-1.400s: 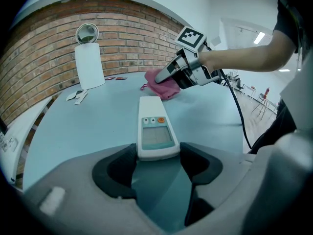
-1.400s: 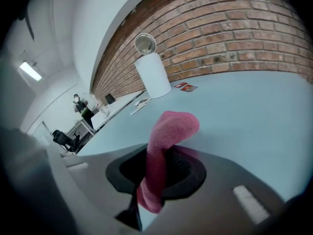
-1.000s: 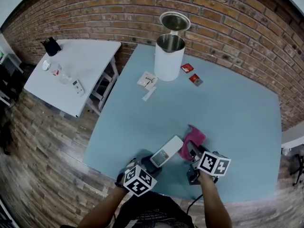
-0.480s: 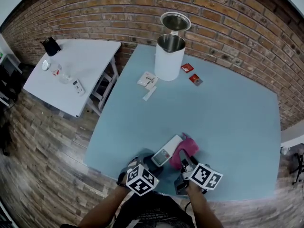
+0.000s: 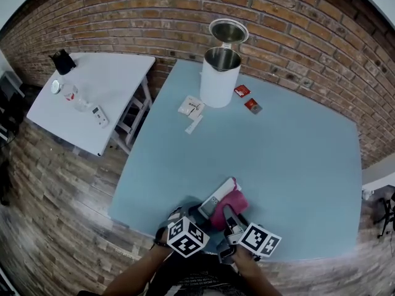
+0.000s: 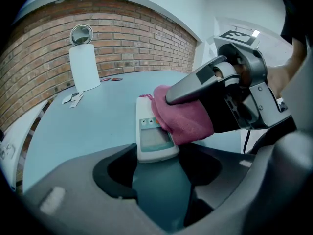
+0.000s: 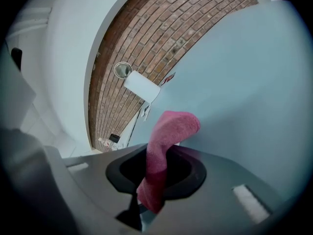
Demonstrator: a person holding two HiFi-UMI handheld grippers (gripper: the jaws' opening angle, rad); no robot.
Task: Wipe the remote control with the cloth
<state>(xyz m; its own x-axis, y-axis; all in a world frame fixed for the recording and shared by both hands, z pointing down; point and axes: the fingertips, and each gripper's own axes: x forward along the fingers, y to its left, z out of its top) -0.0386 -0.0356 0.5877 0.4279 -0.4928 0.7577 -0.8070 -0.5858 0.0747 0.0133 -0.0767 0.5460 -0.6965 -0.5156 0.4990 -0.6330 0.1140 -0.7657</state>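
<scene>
Light blue worktop [image 5: 296,165], brick wall [image 5: 123,17] behind it. The remote control [image 5: 217,200] lies near the worktop's near edge, a bit left of centre, long axis running from near-left to far-right, display side up.

The left gripper [image 5: 199,214] comes in from the near side. Its jaws stand wide and clasp the near end of the remote control by its two sides; they have just been closing a little. In the left gripper view the display and small buttons show just past the jaw tips.

The right gripper [image 5: 227,216] is just right of the left one, the two marker cubes almost side by side. Its jaws are clenched on the cloth [image 5: 227,203], pink. In the right gripper view the cloth is pinched low between the jaws and its free end sticks out and folds over. That free end lies on the right side of the remote control and covers its far part; the display stays bare. A person's forearms show at the near edge.

Far side of the worktop: a white canister [image 5: 220,76], upright, lid [image 5: 228,31] tipped open. Two small red packets [image 5: 242,90] lie just right of it, some white paper bits [image 5: 192,106] just left of it. All of that is well apart from the remote control.

Off to the left stands a white side table [image 5: 111,79] with small items on it; too small to tell what.
</scene>
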